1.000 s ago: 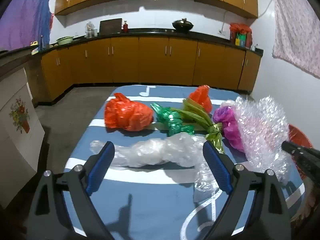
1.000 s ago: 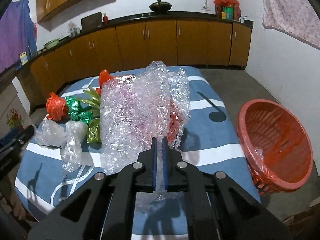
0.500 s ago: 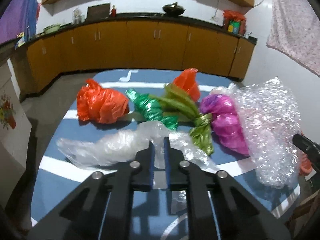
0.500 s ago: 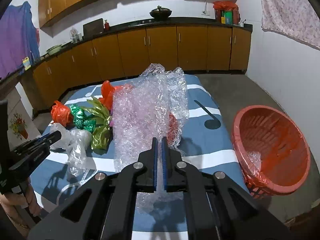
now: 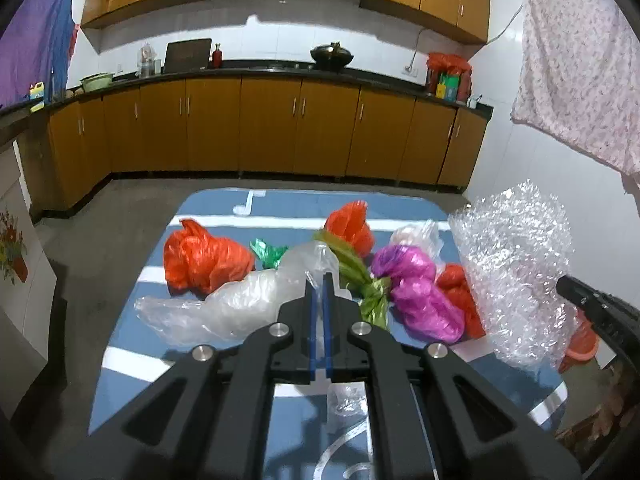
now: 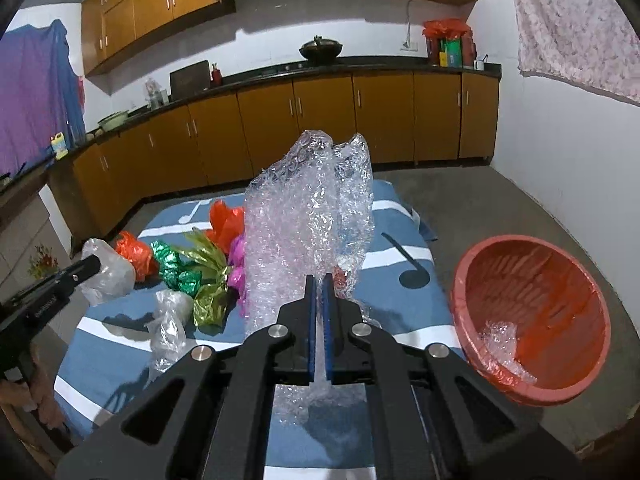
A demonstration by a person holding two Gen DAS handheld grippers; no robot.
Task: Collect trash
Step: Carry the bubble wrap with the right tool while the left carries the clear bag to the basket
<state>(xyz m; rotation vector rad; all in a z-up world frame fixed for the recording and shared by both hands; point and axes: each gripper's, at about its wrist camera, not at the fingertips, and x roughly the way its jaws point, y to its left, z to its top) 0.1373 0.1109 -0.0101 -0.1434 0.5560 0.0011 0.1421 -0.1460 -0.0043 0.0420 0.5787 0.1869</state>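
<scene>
My left gripper [image 5: 319,280] is shut on a clear plastic bag [image 5: 240,304] and holds it lifted over the blue table [image 5: 132,364]; the bag also shows in the right wrist view [image 6: 106,272]. My right gripper [image 6: 319,280] is shut on a sheet of bubble wrap [image 6: 308,224] held upright above the table; it also shows in the left wrist view [image 5: 516,272]. On the table lie an orange bag [image 5: 204,256], a green foil wrapper [image 5: 268,252], an olive wrapper [image 5: 360,280] and a magenta bag [image 5: 420,292]. A red basket [image 6: 532,308] stands right of the table.
A second orange bag [image 5: 350,226] and a red crumpled piece [image 5: 460,292] lie further back. The basket holds a scrap of bubble wrap [image 6: 500,340]. Wooden kitchen cabinets [image 5: 280,128] line the far wall. A white cabinet [image 5: 16,256] stands at the left.
My left gripper closed on the clear plastic bag and raised it off the table. My right gripper lifted the bubble wrap higher and moved it toward the basket side.
</scene>
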